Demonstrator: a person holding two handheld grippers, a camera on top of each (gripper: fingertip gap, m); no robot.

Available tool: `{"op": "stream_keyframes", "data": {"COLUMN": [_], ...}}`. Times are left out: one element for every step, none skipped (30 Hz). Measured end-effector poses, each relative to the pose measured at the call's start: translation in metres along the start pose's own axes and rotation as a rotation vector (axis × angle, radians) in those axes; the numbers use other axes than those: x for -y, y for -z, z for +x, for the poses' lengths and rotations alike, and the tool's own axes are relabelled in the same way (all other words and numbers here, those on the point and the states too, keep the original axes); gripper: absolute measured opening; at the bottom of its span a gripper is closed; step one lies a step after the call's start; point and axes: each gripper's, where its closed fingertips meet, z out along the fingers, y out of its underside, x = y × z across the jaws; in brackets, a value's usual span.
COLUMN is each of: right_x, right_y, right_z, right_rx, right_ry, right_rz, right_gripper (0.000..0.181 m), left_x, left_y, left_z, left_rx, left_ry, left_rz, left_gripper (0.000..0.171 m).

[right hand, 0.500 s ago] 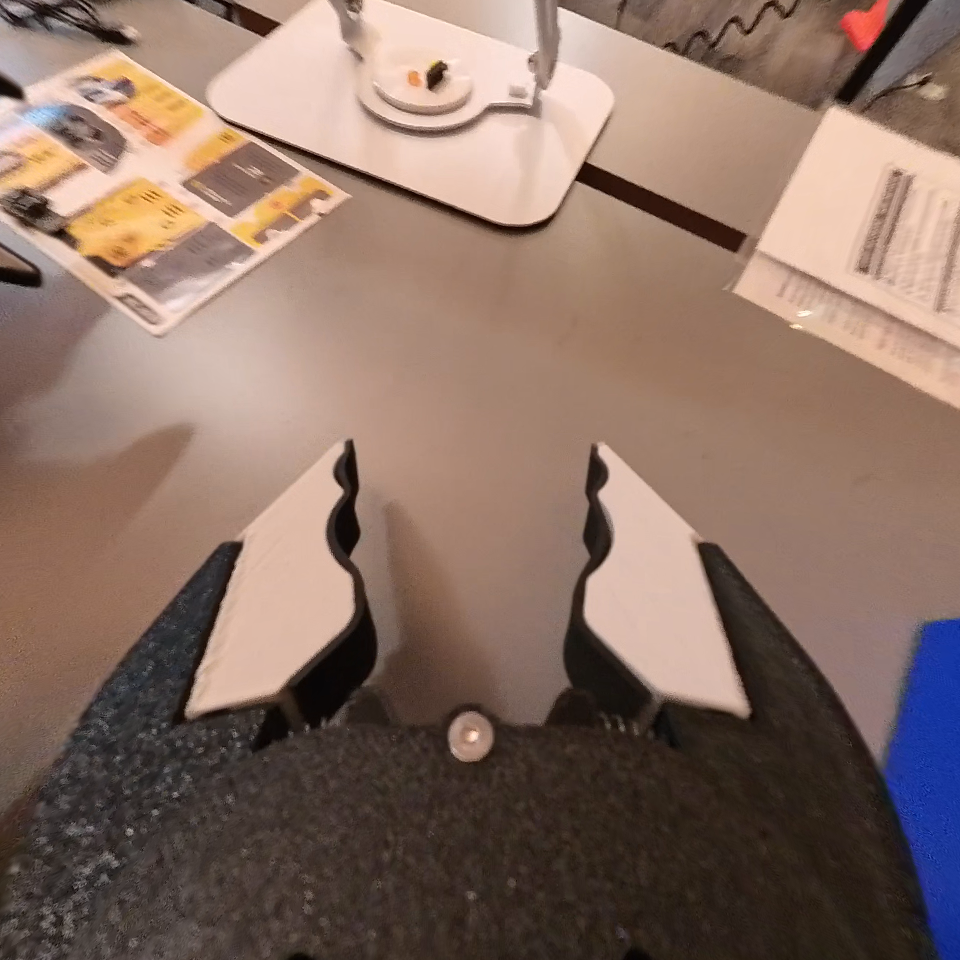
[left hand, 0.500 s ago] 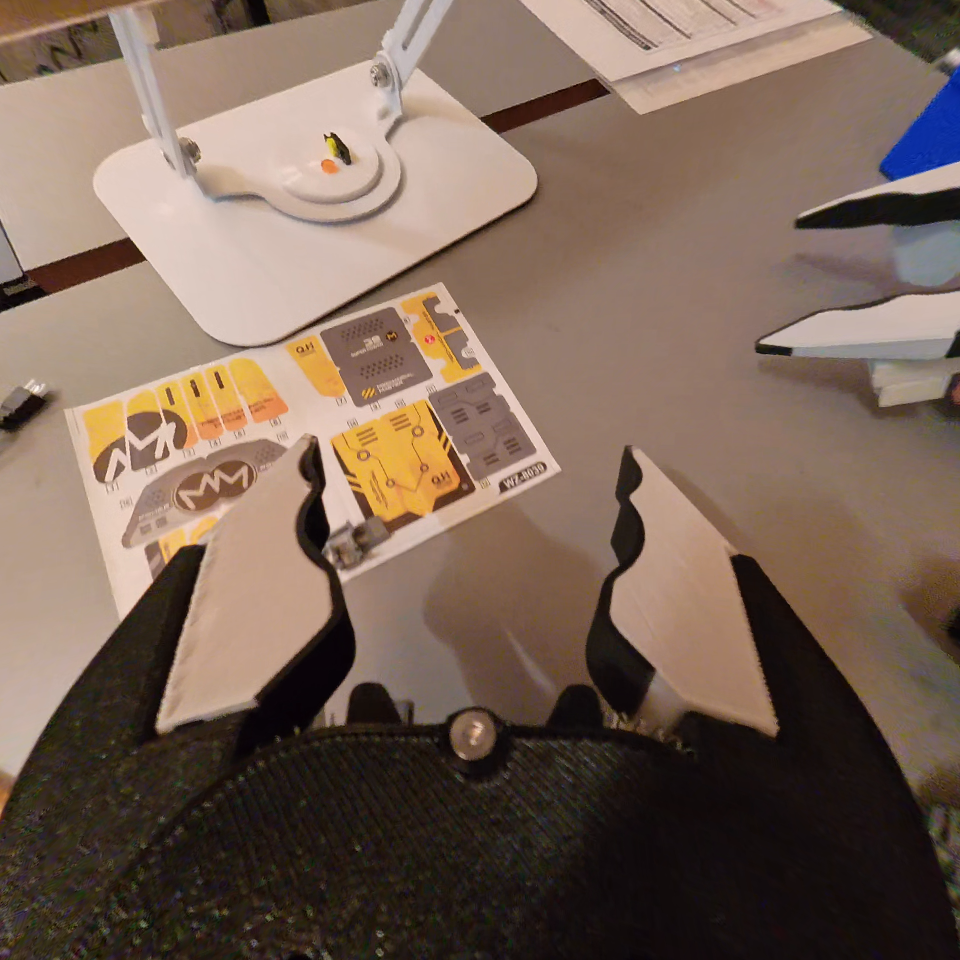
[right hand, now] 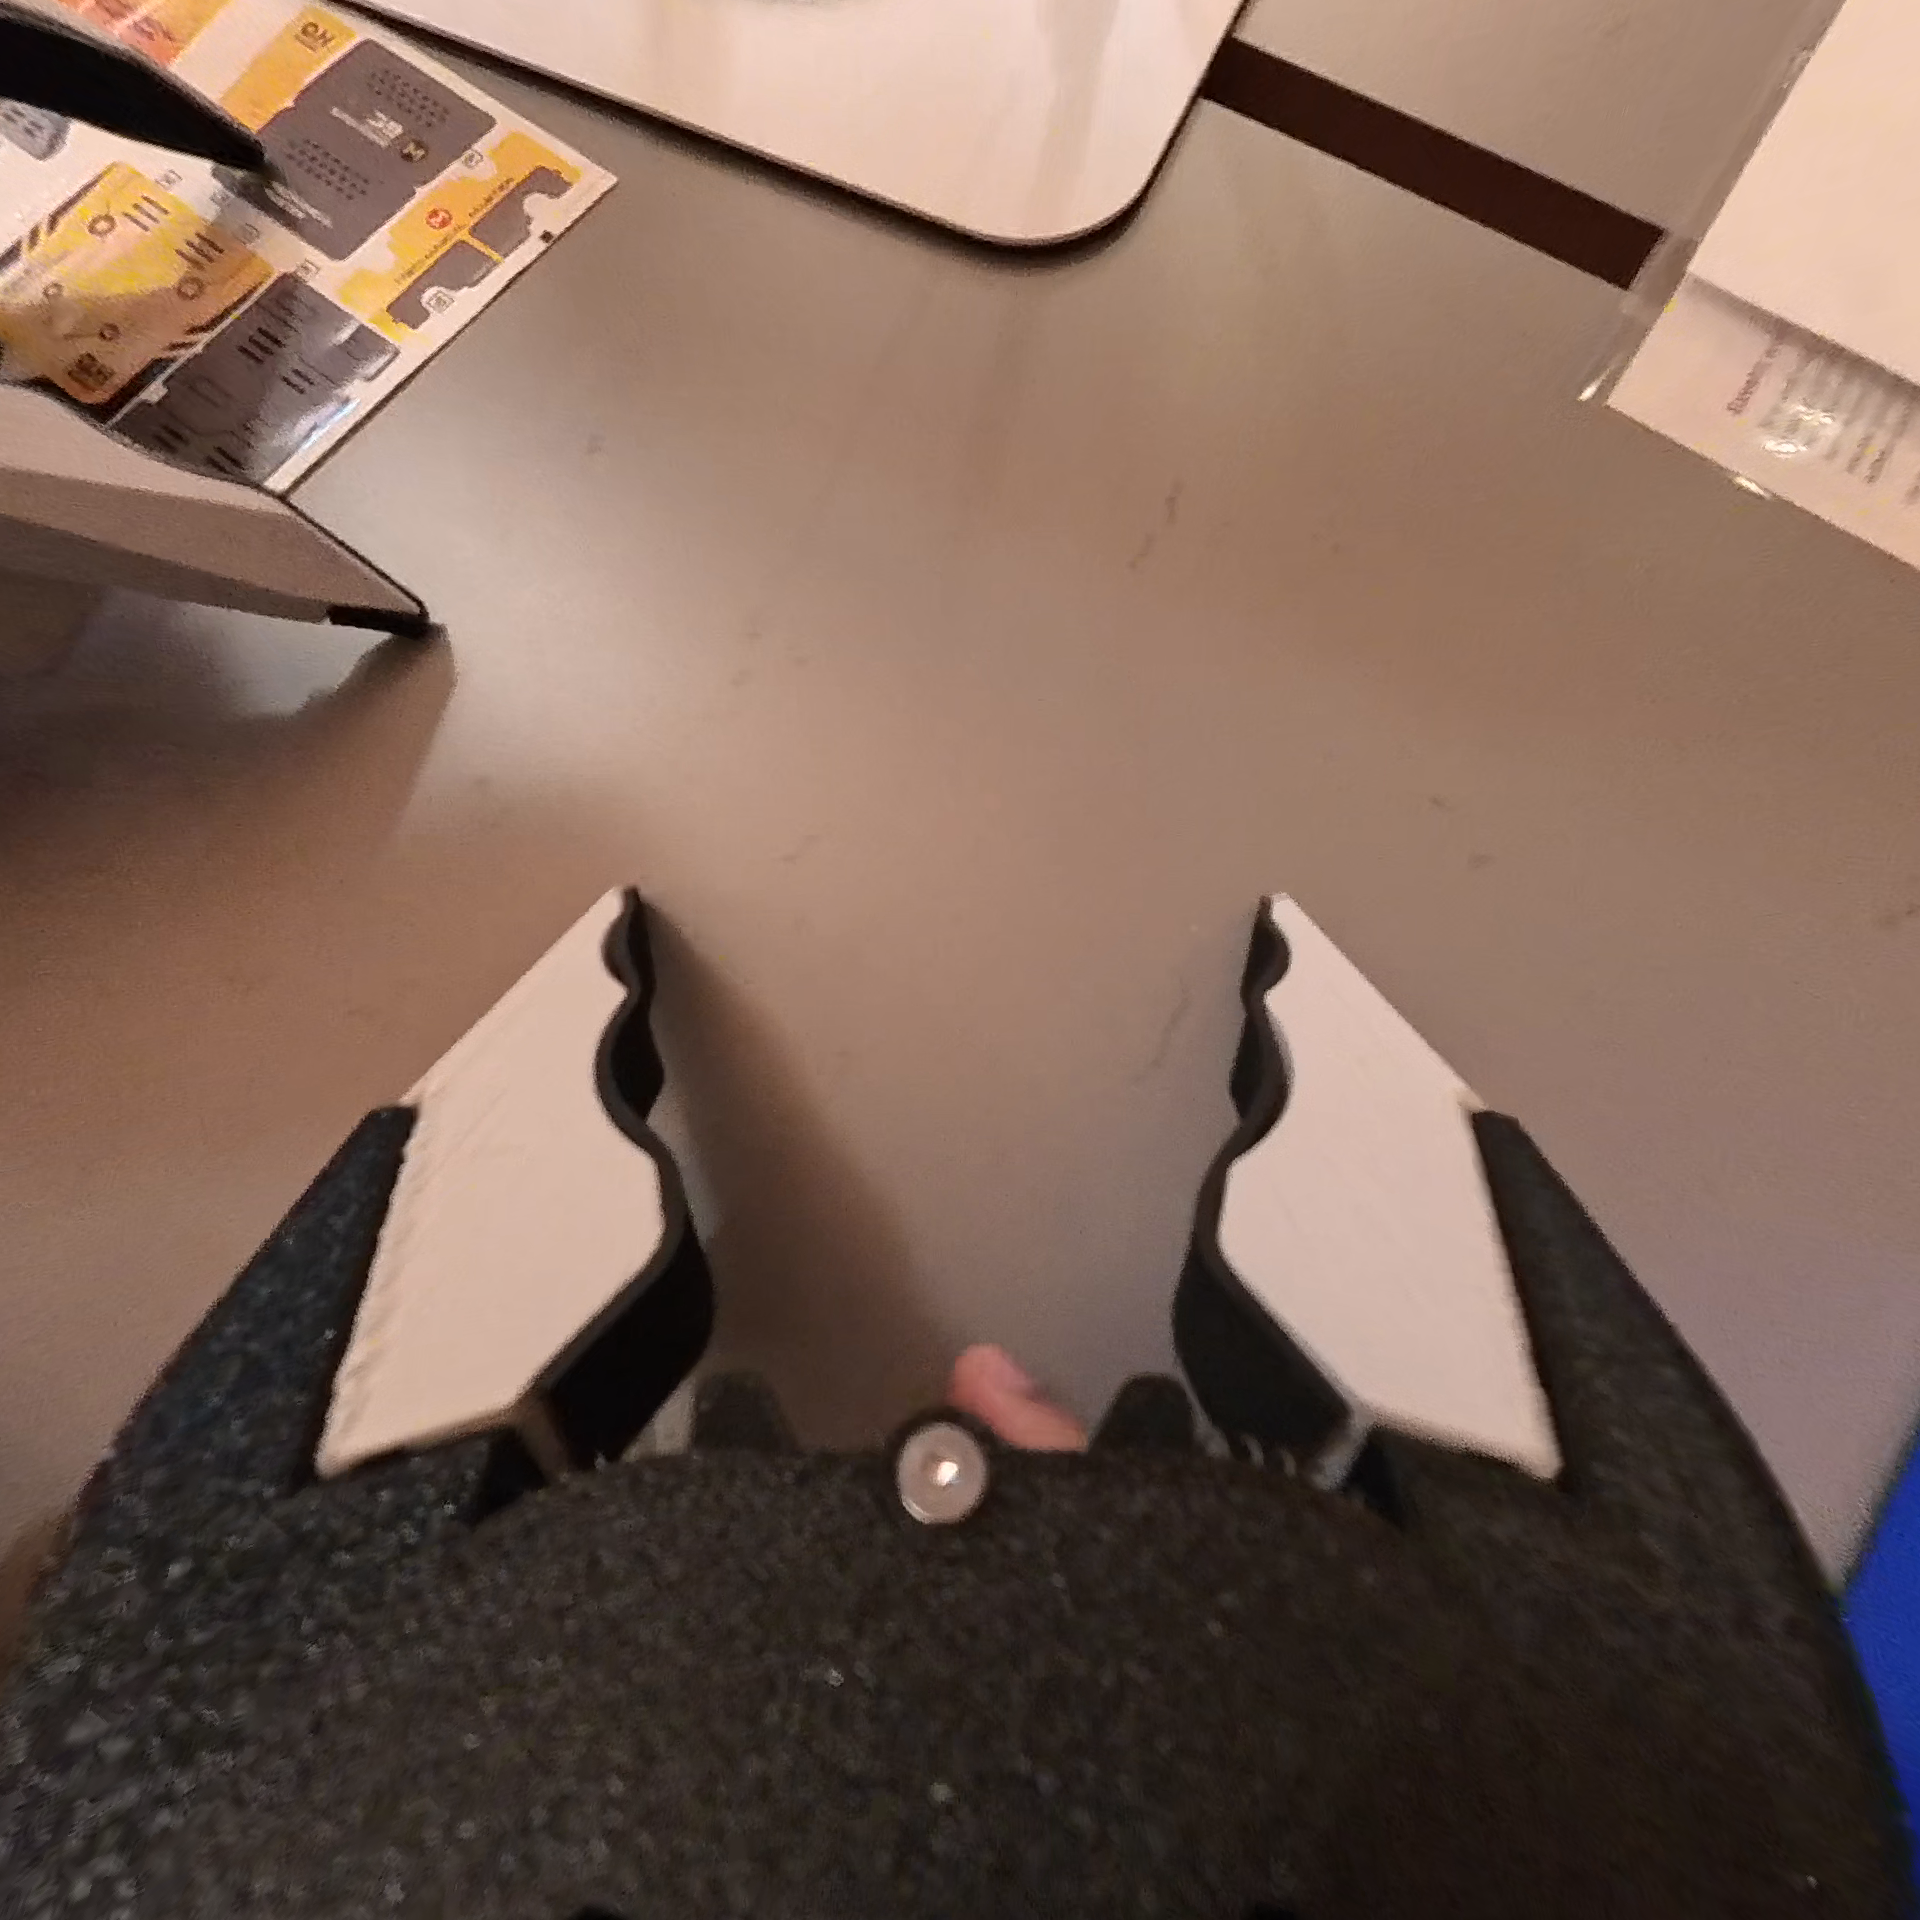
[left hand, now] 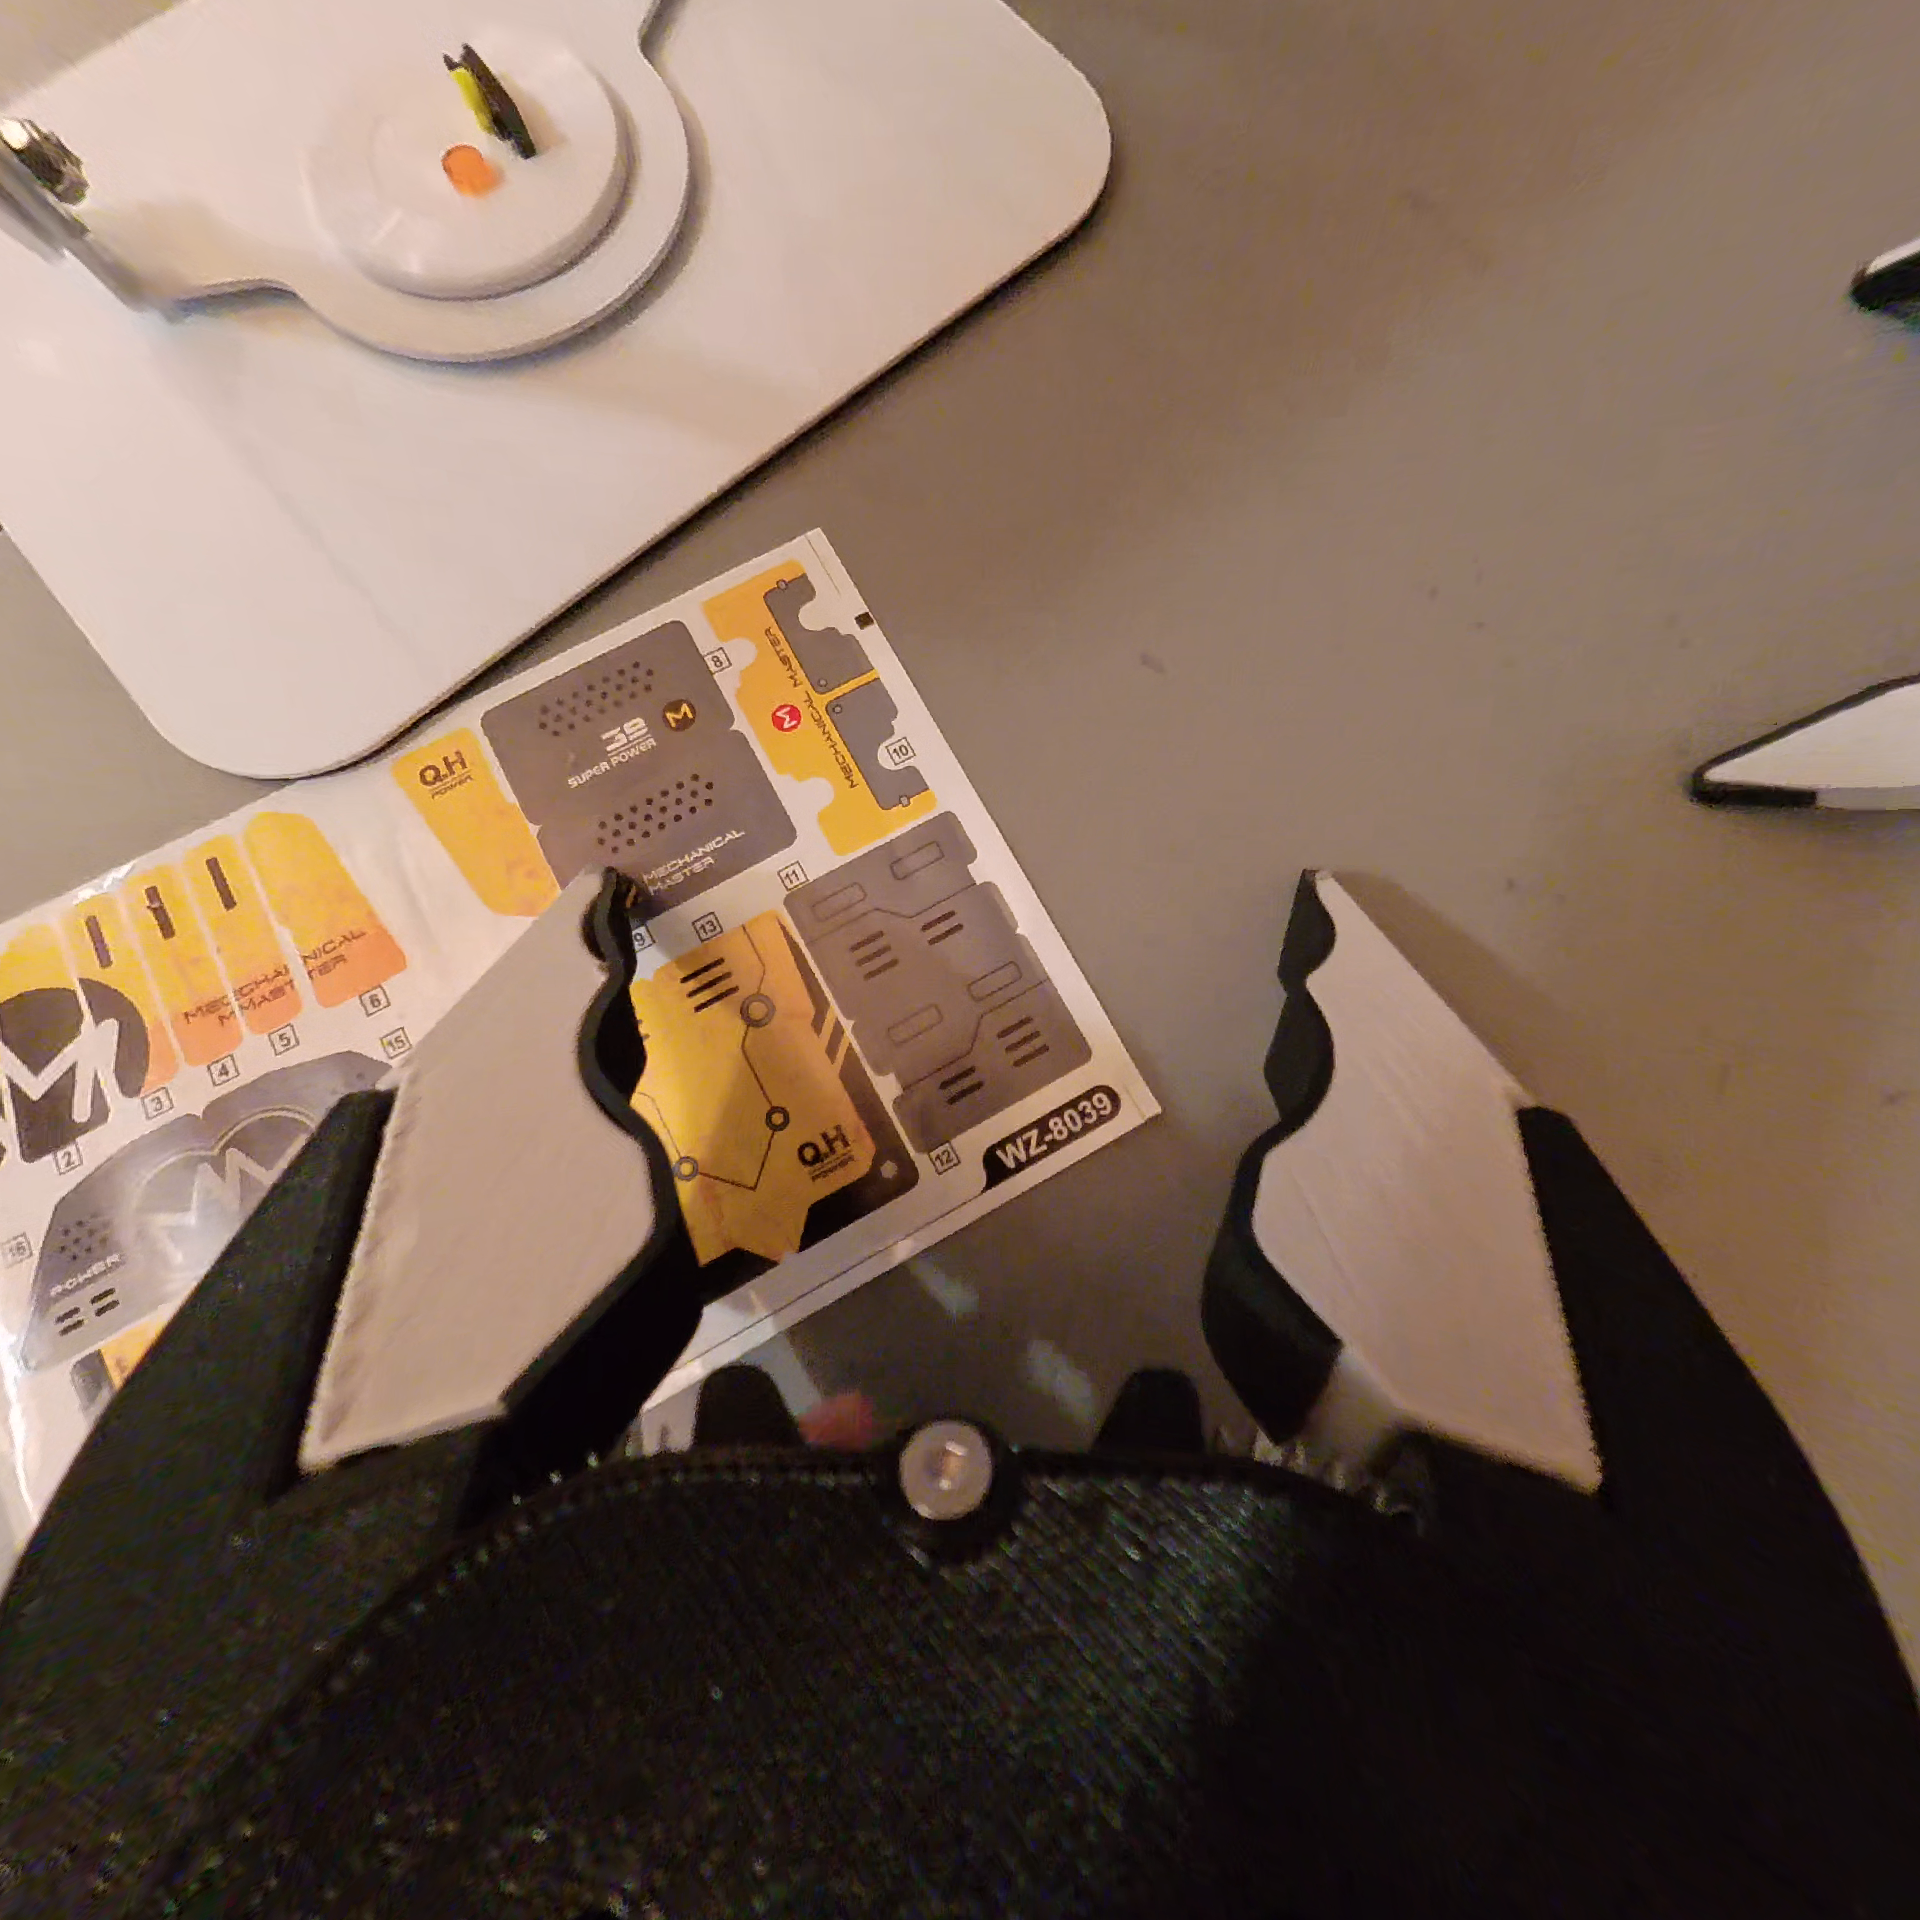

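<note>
Left tool: its two white, black-edged fingers stand wide apart with nothing between them, above the right end of a glossy white sticker sheet printed with yellow and grey shapes. The tool's left fingertip overlaps the sheet in this view; whether it touches cannot be told. The right fingertip is over the bare grey table. Beyond the sheet, just ahead and to the left, lies a flat white rounded base plate with a raised white disc bearing a small orange spot and a small yellow-and-black part.

Right tool: its fingers are likewise spread and empty over bare table. Ahead and to the left appear the left tool's fingers and the sticker sheet; farther ahead is the base plate's corner, and far to the right white printed papers.
</note>
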Motion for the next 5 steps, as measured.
{"op": "stream_keyframes", "data": {"right_x": [-0.0004, -0.0012, -0.0015, -0.0015, -0.0014], "right_y": [-0.0001, 0.0003, 0.0004, 0.0003, 0.0003], "right_z": [-0.0008, -0.0001, 0.0005, 0.0006, 0.0007], "right_rx": [-0.007, -0.016, -0.018, -0.019, -0.019], "right_ry": [0.011, 0.002, -0.003, -0.003, -0.003], "right_rz": [-0.004, -0.005, -0.006, -0.007, -0.006], "right_gripper": [0.114, 0.115, 0.115, 0.115, 0.115], "left_x": [-0.0003, -0.0008, -0.0009, -0.0009, -0.0010], "left_y": [0.0002, 0.0004, 0.0005, 0.0005, 0.0005], "left_z": [0.0000, -0.0003, -0.0002, -0.0001, -0.0002], "left_rx": [0.003, 0.007, 0.009, 0.009, 0.010], "left_ry": [-0.001, 0.001, 0.002, 0.000, 0.000], "left_rz": [0.000, -0.001, -0.001, -0.001, -0.001], "left_gripper": [0.122, 0.122, 0.122, 0.122, 0.123]}}
